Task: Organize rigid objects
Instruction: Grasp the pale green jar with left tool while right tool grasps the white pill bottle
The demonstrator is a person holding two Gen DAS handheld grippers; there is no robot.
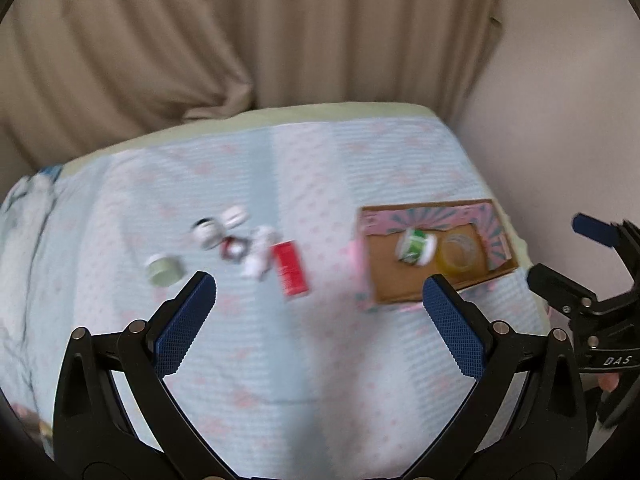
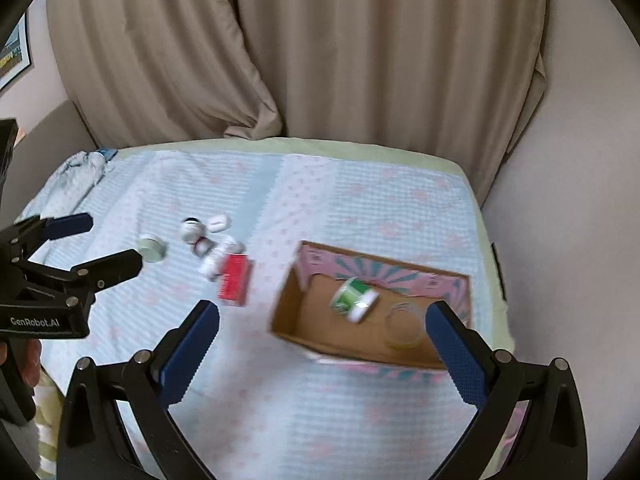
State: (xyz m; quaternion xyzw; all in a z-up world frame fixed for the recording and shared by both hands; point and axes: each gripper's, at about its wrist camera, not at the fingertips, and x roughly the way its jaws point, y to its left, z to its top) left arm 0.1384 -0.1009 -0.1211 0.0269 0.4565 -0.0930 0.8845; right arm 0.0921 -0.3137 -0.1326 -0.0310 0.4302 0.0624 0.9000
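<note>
Both wrist cams look down and forward over the bed toward the curtain, from well back. The 2 views share the cardboard box, and each catches the other gripper at its edge.

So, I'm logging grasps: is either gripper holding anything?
Nothing is held: the left gripper and right gripper both hover open above the bed.

Cardboard box: one, at the right
Items in box: two, a green-labelled jar and a yellowish jar
Red box: one, left of the cardboard box
Small green tin: one, far left
White containers: several, too blurred to count
</note>
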